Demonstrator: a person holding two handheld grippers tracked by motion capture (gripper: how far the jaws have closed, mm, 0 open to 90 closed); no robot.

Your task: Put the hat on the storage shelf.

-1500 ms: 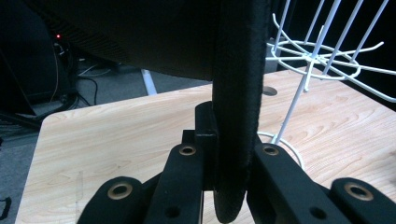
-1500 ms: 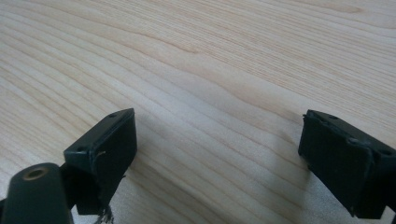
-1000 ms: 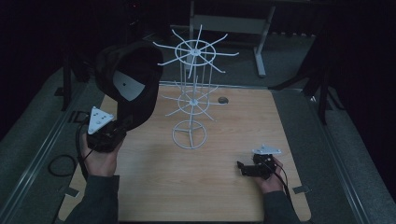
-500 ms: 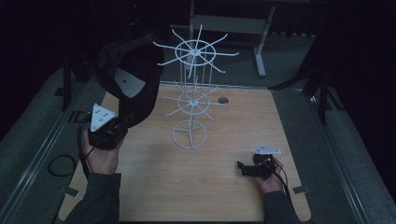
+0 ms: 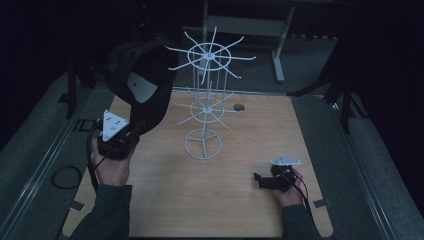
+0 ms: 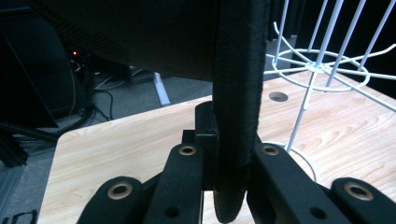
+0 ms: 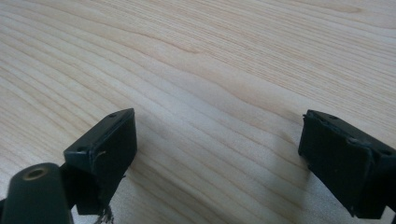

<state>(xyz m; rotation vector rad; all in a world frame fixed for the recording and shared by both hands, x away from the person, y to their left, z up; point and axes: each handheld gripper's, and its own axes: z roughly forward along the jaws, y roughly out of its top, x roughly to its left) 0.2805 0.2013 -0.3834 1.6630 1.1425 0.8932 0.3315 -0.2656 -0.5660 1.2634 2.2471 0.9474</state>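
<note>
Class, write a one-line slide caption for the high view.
Left gripper lifts a black cap beside a white wire rack.

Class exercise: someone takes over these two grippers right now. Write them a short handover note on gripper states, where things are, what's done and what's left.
Left gripper: shut on the brim of the black cap, held up beside the white wire rack.
Right gripper: open, empty, low over the wooden table, near right.
Done: cap lifted.
Left, probably: hang the cap on a rack arm; it is not hooked on one yet.
</note>
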